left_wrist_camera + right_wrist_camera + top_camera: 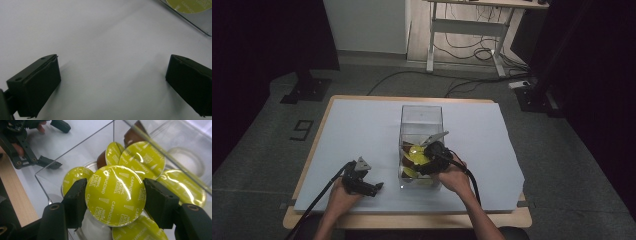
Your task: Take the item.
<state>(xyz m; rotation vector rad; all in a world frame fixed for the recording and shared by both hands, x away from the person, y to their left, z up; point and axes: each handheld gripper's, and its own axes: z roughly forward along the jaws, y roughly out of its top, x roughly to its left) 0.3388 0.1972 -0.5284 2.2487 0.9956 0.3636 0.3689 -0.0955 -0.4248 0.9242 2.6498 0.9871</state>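
Yellow-lidded capsule (115, 195), lid facing up (CAPPUCCINO), inside clear box (421, 116).

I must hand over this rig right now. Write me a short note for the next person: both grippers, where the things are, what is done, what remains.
Right gripper: jaws shut on a coffee capsule with a yellow-green lid, inside the clear box.
Left gripper: jaws open and empty, resting over the white sheet to the left of the box.
Things: several more capsules lie in the box, some with the lid up, one showing its brown side.
Done: one capsule is gripped.
Left: probably lift it or let it go; the pictures do not tell which. No capsule lies on the sheet outside the box.
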